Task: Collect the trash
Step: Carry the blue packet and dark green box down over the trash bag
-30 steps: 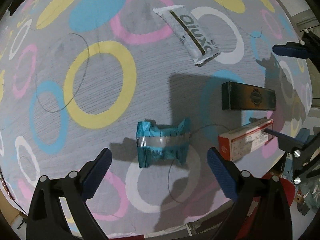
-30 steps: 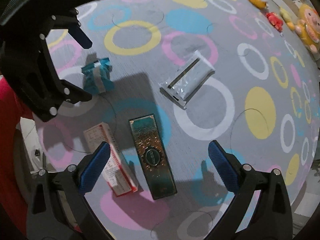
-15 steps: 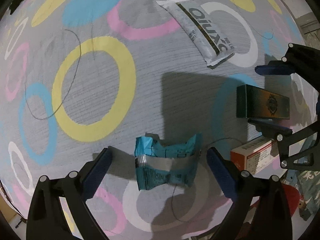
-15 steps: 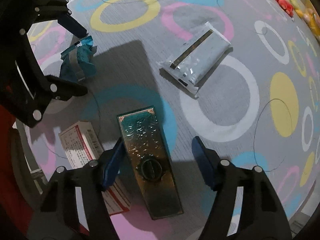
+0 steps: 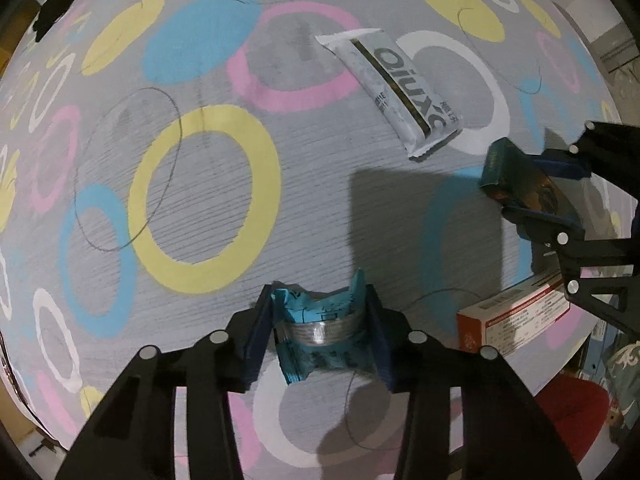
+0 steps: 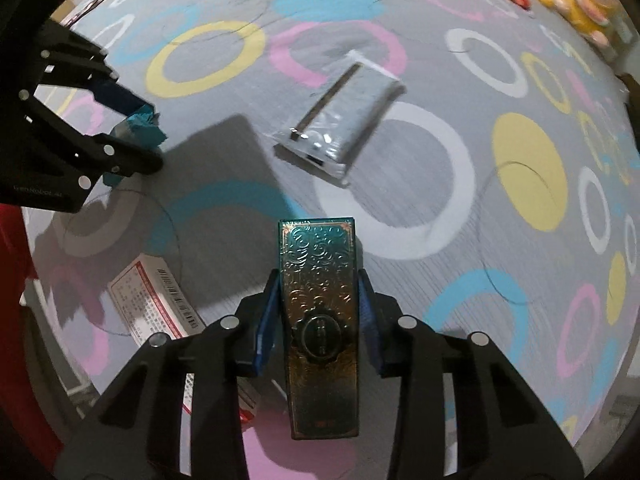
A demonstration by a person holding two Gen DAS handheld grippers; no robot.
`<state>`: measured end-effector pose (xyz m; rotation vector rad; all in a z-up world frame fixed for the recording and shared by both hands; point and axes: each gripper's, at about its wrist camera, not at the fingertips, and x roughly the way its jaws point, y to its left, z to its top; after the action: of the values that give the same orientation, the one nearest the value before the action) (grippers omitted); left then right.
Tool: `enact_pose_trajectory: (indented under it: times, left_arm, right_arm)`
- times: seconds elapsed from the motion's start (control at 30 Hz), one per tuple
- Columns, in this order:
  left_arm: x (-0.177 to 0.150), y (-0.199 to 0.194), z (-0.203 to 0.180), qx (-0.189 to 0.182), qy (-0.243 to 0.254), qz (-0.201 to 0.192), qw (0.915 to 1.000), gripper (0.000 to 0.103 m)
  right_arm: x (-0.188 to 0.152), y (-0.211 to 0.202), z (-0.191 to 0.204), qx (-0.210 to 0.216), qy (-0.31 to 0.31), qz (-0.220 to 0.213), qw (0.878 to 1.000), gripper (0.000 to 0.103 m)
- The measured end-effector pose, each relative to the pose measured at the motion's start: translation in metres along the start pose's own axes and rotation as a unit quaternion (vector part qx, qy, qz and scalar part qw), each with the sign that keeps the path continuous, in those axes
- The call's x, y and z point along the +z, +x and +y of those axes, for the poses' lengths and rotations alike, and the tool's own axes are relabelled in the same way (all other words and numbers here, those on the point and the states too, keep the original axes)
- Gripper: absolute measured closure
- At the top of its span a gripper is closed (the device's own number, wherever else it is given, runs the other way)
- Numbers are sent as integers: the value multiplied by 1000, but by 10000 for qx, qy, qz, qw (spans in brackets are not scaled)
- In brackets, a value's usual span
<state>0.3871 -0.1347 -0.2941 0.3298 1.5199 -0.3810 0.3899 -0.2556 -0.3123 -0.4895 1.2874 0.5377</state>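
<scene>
My left gripper (image 5: 320,332) is shut on a crumpled teal snack wrapper (image 5: 320,332) on the grey cloth with coloured rings. My right gripper (image 6: 318,316) is shut on a long dark green embossed box (image 6: 320,320) and holds it tilted off the cloth; the box also shows at the right of the left wrist view (image 5: 516,184). The left gripper with the wrapper (image 6: 140,128) shows at the left of the right wrist view. A silver-white snack packet (image 5: 396,88) lies further back, also in the right wrist view (image 6: 340,120). A red-and-white carton (image 5: 516,316) lies near the cloth's edge.
The red-and-white carton (image 6: 156,300) lies left of my right gripper. Plush toys (image 6: 576,4) sit at the far right corner of the cloth. The cloth's edge (image 5: 568,356) drops off at the lower right, with a red object (image 5: 568,412) beyond it.
Both grippers have closed: the left on the teal wrapper, the right on the green box. The green box has come up off the cloth.
</scene>
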Motion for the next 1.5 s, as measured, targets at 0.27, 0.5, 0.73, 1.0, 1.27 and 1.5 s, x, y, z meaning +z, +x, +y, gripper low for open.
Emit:
enact_pose_trajectory:
  times: [0.27,0.5,0.73,1.0,1.27,1.5]
  left_arm:
    - [-9,-26,19,-130,-198,-239,9994,62]
    - [-39,-82,15,-137,-148,-673,9975,62]
    - [-94,-134,17,-128,-76,-1013,9947,62]
    - [-160,-159,-10,-63,101,-1153,9933,62]
    - [-216,-169,-29,-7,202,-1204,9925,62]
    - [-260,-170,-42,18,226,-1259,9918,62]
  right_arm:
    - [-29,-46,-32,-839,1248,-586,9869,67]
    - [-46,-118,-27,-883,1777,-1107,9738,67]
    - [-66,-190,27,-811,1959,-1532,9652,67]
    - [-83,-238,96,-755,1941,-1792,9615,67]
    - [-102,-258,152,-755,1905,-1871,9607,67]
    - [-115,-264,188,-643,1940,-1978,9587,67]
